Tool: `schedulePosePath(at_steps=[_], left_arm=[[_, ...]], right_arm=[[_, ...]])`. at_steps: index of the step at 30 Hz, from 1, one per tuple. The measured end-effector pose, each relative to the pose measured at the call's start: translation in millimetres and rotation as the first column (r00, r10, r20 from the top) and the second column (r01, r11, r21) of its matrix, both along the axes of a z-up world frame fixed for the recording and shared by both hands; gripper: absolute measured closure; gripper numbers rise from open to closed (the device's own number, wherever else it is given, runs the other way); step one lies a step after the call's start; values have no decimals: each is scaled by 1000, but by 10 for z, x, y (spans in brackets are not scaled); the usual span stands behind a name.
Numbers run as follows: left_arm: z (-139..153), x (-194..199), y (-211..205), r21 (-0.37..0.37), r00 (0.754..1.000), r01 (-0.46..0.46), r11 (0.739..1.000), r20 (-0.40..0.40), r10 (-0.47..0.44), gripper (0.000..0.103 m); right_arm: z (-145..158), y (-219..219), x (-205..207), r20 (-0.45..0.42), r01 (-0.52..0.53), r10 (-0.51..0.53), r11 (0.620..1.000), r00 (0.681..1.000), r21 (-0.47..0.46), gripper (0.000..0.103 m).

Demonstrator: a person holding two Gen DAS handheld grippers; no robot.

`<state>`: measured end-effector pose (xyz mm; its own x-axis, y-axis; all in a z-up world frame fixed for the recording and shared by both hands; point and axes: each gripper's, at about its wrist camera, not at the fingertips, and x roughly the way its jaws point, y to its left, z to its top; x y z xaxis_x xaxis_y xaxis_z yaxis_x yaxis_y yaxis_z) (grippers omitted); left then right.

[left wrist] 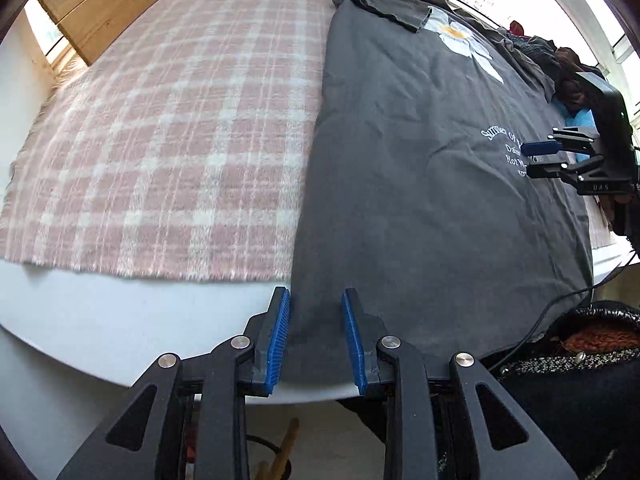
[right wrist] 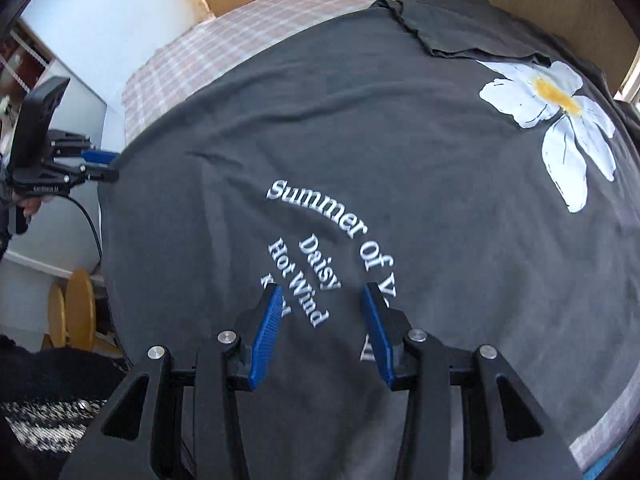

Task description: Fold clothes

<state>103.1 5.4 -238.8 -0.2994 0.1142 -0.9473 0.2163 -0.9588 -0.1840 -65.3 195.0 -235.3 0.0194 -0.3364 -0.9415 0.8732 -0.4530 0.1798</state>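
Both grippers, left (left wrist: 316, 336) and right (right wrist: 320, 332), gape wide, holding nothing. I've spread the shirt (left wrist: 420, 168) flat on the blanket (left wrist: 160, 140), so I can fold cleanly.

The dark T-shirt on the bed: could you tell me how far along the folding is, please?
Done: the T-shirt lies spread, one sleeve already folded in. In hand: nothing; the left gripper and right gripper are open. Left: the main folds.
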Motion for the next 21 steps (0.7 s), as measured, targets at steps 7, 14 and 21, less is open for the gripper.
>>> schedulePosePath(at_steps=[7, 14, 21], left_arm=[[439, 107, 44, -14, 993, -3, 1000, -117, 1, 77], [243, -150, 392, -29, 968, 238, 971, -73, -240, 77], [151, 115, 276, -3, 961, 276, 961, -22, -276, 77]], right_arm=[[287, 800, 168, 42, 188, -185, 979, 982, -78, 62], [469, 2025, 564, 24, 548, -548, 835, 836, -50, 62], [307, 2612, 1295, 36, 730, -730, 683, 682, 17, 62]])
